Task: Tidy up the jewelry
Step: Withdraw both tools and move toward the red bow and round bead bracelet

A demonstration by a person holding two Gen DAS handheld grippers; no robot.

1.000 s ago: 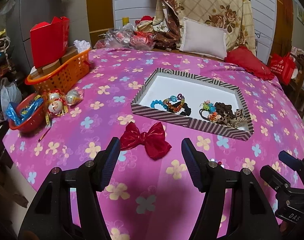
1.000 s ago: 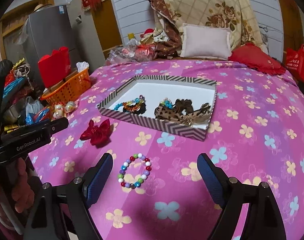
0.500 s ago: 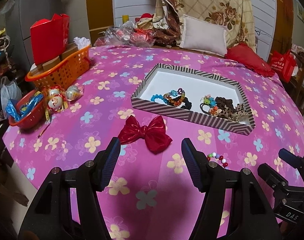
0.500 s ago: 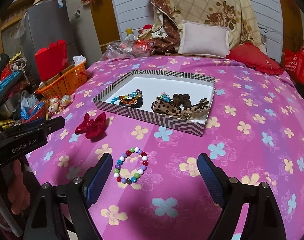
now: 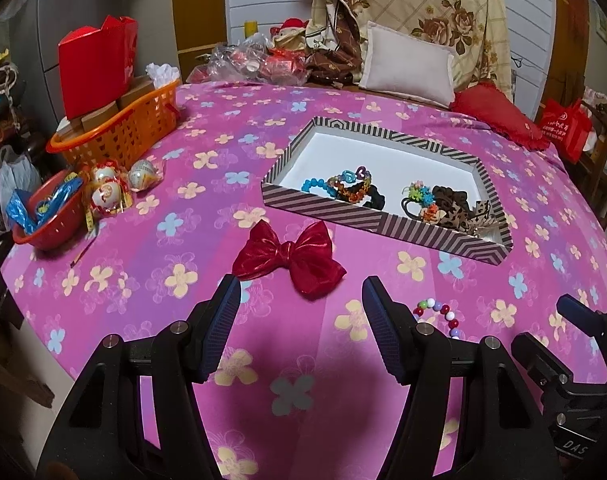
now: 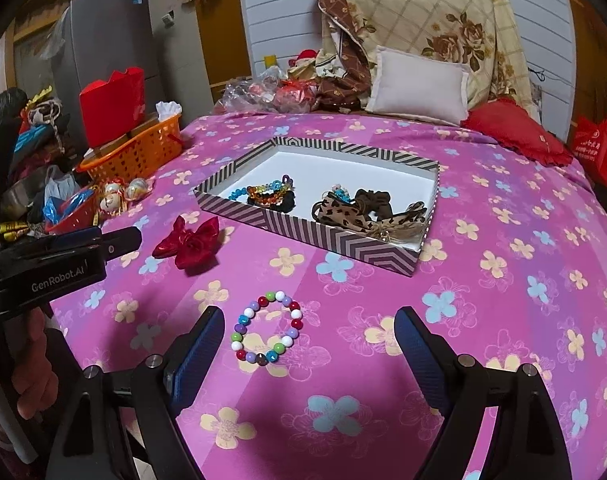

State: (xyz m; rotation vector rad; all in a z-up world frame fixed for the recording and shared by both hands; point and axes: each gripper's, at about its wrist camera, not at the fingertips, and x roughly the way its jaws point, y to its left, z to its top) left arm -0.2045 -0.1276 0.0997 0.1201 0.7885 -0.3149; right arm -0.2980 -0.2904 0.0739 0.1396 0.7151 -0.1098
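A striped box (image 5: 367,218) (image 6: 315,236) with a white floor lies on the pink flowered bedspread and holds bracelets (image 5: 343,184) and hair ties (image 5: 447,204). A red bow (image 5: 293,258) (image 6: 189,242) lies in front of the box. A multicoloured bead bracelet (image 6: 265,328) (image 5: 439,314) lies nearer still. My left gripper (image 5: 299,320) is open and empty just short of the bow. My right gripper (image 6: 309,344) is open and empty, with the bead bracelet between its fingers.
An orange basket (image 5: 119,136) with a red box stands at the left. A red bowl (image 5: 49,216) and wrapped balls (image 5: 107,192) lie near the left edge. Pillows (image 5: 407,66) and a red cushion (image 5: 499,114) lie at the back.
Both grippers have pulled back and risen a little from the bed. The bead bracelet has come into the left wrist view. Both stay open.
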